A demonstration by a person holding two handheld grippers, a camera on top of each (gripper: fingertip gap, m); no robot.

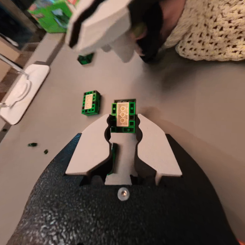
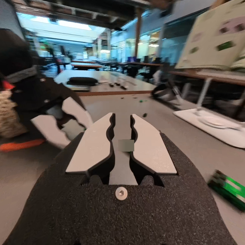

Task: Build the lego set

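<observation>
My left gripper (image 1: 124, 116) is shut on a green brick block (image 1: 124, 115) that has a cream brick set in its middle, studs turned away. It holds the block just over the grey table (image 1: 185, 132). A second, like block (image 1: 91, 102) lies on the table to the left. A green piece (image 1: 114, 152) shows under the left finger. My right gripper (image 2: 122, 116) is open a little and empty. It also shows, blurred, high in the left wrist view (image 1: 84, 30) above a dark green piece (image 1: 85, 59). Another green and white block (image 2: 228, 188) lies at its lower right.
A white stand base (image 1: 25, 90) sits at the table's left edge, and it also shows in the right wrist view (image 2: 212, 126). A green box (image 1: 53, 17) stands at the back. Small green bits (image 1: 32, 144) lie loose. An open booklet (image 2: 212, 39) stands propped up. A cream knitted sleeve (image 1: 212, 33) is near. Tip to tip, the grippers are about 9 cm apart.
</observation>
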